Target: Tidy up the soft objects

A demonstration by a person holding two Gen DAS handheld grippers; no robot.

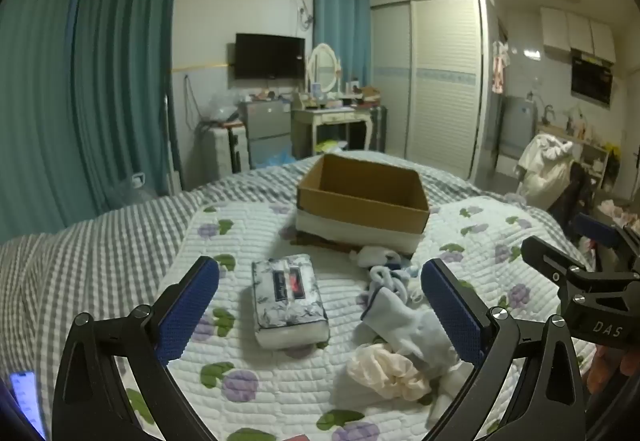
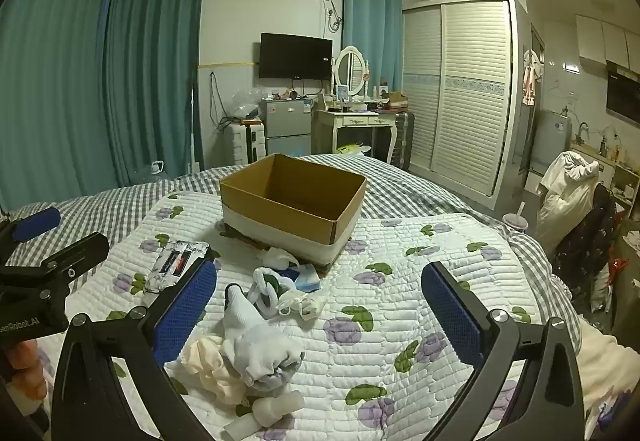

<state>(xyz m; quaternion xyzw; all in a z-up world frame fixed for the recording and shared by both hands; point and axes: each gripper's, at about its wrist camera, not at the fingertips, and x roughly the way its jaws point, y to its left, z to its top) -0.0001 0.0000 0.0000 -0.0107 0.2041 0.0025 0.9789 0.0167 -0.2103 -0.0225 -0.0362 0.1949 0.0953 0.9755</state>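
On the quilt (image 1: 280, 393), both the left gripper (image 1: 320, 305) and right gripper (image 2: 320, 305) are spread wide, empty, above the socks (image 2: 260, 349), tissue pack (image 1: 288, 301) and cardboard box (image 2: 292, 197).

The left claw (image 1: 320, 305) is wide open. Its two blue pads (image 1: 188, 307) stand far apart, one on each side, and nothing is between them. Its black arms spread out like a big V, and it points forward and a little down.

The right claw (image 2: 320, 309) is wide open too. Its blue pads (image 2: 450, 311) are far apart and hold nothing. It also points forward and a little down.

The two claws are side by side, close together. Each one can see the other at the edge of its view. A bit of a hand (image 2: 24, 365) shows behind the left claw, gripping its black handle.
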